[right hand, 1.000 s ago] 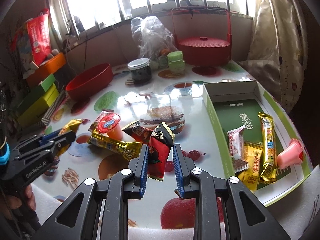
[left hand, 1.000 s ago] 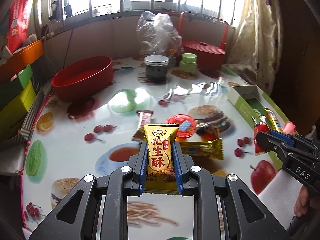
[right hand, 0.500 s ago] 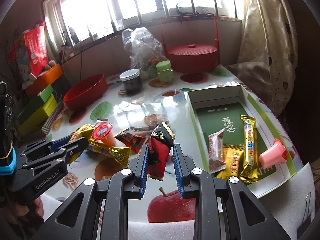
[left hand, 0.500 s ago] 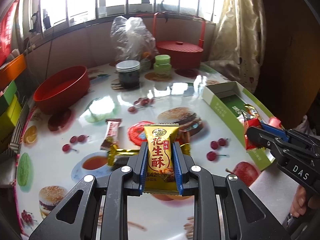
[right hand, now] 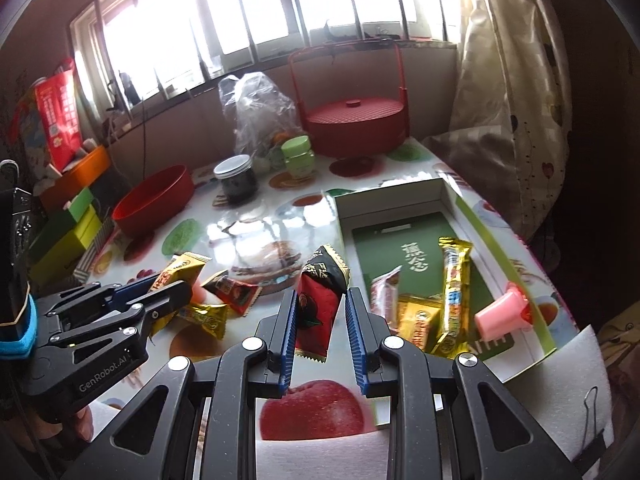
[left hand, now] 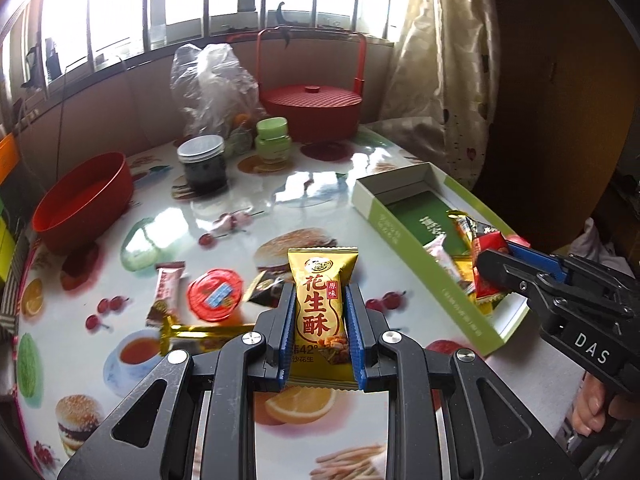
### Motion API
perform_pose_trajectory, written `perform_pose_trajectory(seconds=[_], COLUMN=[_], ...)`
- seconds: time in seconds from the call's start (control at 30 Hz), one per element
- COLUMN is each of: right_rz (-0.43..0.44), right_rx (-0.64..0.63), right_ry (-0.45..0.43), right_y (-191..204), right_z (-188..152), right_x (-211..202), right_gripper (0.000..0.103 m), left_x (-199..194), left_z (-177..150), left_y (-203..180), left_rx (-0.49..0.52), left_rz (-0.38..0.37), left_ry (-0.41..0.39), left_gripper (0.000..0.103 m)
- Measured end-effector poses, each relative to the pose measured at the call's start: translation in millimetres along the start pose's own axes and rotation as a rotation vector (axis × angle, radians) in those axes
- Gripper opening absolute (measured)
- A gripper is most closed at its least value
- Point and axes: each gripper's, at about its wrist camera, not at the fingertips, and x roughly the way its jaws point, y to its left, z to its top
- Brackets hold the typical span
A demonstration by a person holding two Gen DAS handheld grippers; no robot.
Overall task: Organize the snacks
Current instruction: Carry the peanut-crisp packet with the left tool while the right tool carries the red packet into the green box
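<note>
So both claws are loaded up. The left claw (left hand: 321,322) is clamped on a gold peanut-crisp packet (left hand: 322,304), standing upright between the blue pads, held up above the worktop (left hand: 328,188) with its fruit and burger print. The right claw (right hand: 321,322) is pinching a red-and-black snack packet (right hand: 318,300), which sits against the left pad and leans a bit, top corner tipped to the right; it hangs in the air just left of the green box (right hand: 548,336).

In the left wrist view that same right claw (left hand: 494,270) pokes in from the right with the red packet sticking out over the near end of the box.

Inside the box: a long gold bar (right hand: 454,292) lying lengthwise, a pink-white wrapper (right hand: 384,294), a gold packet (right hand: 416,322) and a pink jelly cup (right hand: 502,314) on its side near the right wall.

Still out on the worktop: a red-lidded jelly cup (left hand: 216,294), a brown-white wrapper (left hand: 166,290), a dark packet (left hand: 266,288) and a long gold bar (left hand: 200,334), all bunched together left of the left claw.

Further back there's a red bowl (left hand: 86,200), a dark jar (left hand: 202,164), a small green jar (left hand: 273,138), a plastic bag (left hand: 212,84) and a red lidded basket (left hand: 312,108) under the windows.
</note>
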Motion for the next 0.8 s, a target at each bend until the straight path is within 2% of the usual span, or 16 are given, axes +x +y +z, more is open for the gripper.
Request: perform_pose_trajectory(seconds=[0.8], right_rz=[-0.091], right_rx=[0.089], right_ry=[-0.033], right_y=[-68], right_z=[15], right_x=[-13], right_gripper=[0.023], left_x=[37], left_z=[33], left_y=[-56], left_rx=[0.049], left_rz=[-0.139], left_ry=[0.023], left_gripper=[0.025])
